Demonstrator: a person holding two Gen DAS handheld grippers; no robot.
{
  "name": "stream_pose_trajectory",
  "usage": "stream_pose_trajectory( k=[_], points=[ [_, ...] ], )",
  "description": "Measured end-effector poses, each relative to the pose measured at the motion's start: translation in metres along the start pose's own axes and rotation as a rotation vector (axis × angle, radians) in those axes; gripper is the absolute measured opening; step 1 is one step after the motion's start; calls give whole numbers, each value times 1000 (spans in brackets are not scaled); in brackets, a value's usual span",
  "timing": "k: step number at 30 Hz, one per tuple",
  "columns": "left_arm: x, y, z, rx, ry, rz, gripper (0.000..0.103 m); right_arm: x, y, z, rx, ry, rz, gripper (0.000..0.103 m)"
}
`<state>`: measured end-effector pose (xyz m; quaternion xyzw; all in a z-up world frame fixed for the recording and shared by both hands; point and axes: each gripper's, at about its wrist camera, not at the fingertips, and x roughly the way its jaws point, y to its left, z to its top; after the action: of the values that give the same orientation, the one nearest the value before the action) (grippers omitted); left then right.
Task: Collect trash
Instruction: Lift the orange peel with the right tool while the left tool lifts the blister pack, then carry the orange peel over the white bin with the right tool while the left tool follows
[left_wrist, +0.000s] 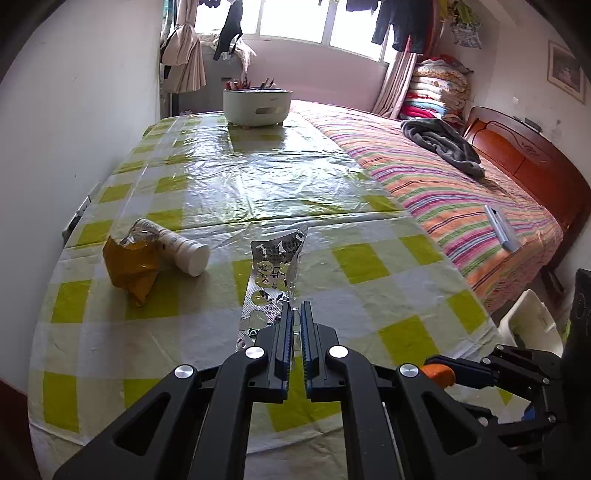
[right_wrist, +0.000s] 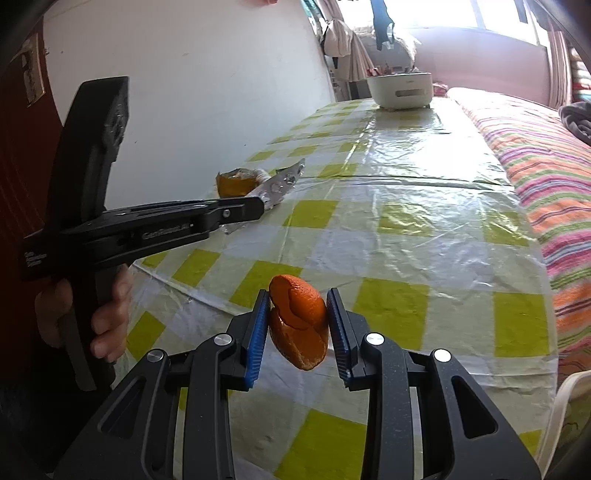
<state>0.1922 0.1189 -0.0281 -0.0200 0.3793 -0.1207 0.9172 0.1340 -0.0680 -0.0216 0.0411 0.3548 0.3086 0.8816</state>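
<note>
A silver pill blister pack is pinched at its near edge by the left gripper, jaws nearly together on the foil. In the right wrist view the pack is seen raised off the table, sticking forward and up from the gripper tip. The left gripper's handle is gripped by a person's hand, seen at the left edge of the right wrist view.

A piece of orange peel is clamped between the blue pads of the right gripper, jaws at a narrow gap set by the peel, held above the near part of the table.

The table is covered with a green-and-white checked plastic cloth. Left on it: a crumpled yellow-brown wrapper and, touching it just behind, a white bottle lying on its side.

At the far end of the table a white round pot is seen. A bed with a striped cover is right beside the table, a grey blanket and a remote control on it. A white bin is partly visible low at the right, by the table edge.
</note>
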Motion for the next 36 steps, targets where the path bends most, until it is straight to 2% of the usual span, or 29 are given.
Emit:
stream_pose_trajectory(
  k=[22,36],
  points=[
    [-8,-86,0,117,4,-125,5,-55,-64,-7,117,-102,-103,31],
    [-13,-153,-20,241,36,-232,5,-113,-110,-33,195,-171,-218,31]
  ],
)
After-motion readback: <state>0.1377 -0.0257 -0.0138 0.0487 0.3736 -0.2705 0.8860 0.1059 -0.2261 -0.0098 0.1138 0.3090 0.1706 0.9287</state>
